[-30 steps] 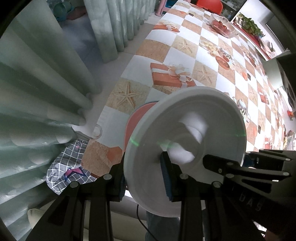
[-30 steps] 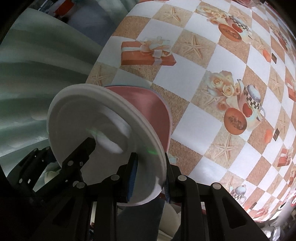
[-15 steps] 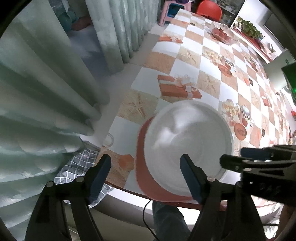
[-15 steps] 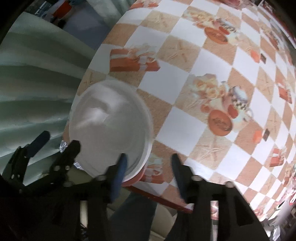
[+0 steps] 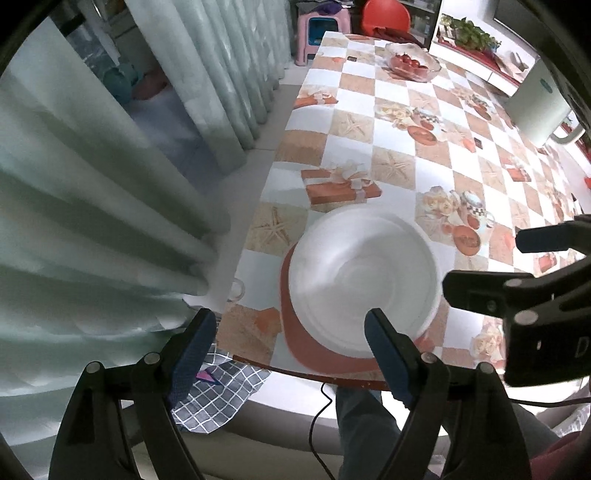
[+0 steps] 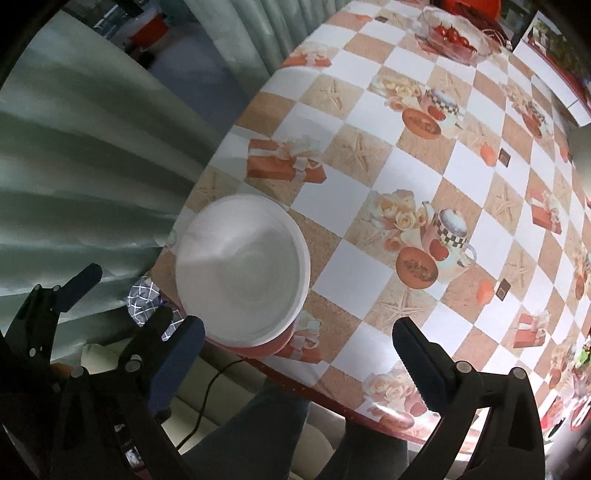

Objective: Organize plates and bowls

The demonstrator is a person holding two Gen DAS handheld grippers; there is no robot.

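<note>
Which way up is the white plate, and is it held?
Right way up, released: the white plate lies flat on the pink plate; both tools open, clear of it.

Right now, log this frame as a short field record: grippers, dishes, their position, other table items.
left gripper: open, holding nothing
right gripper: open, holding nothing
white plate: resting on the red plate, free of both grippers
stack position: near edge of the table, on the curtain side
other items: glass bowl of tomatoes at the far end
</note>
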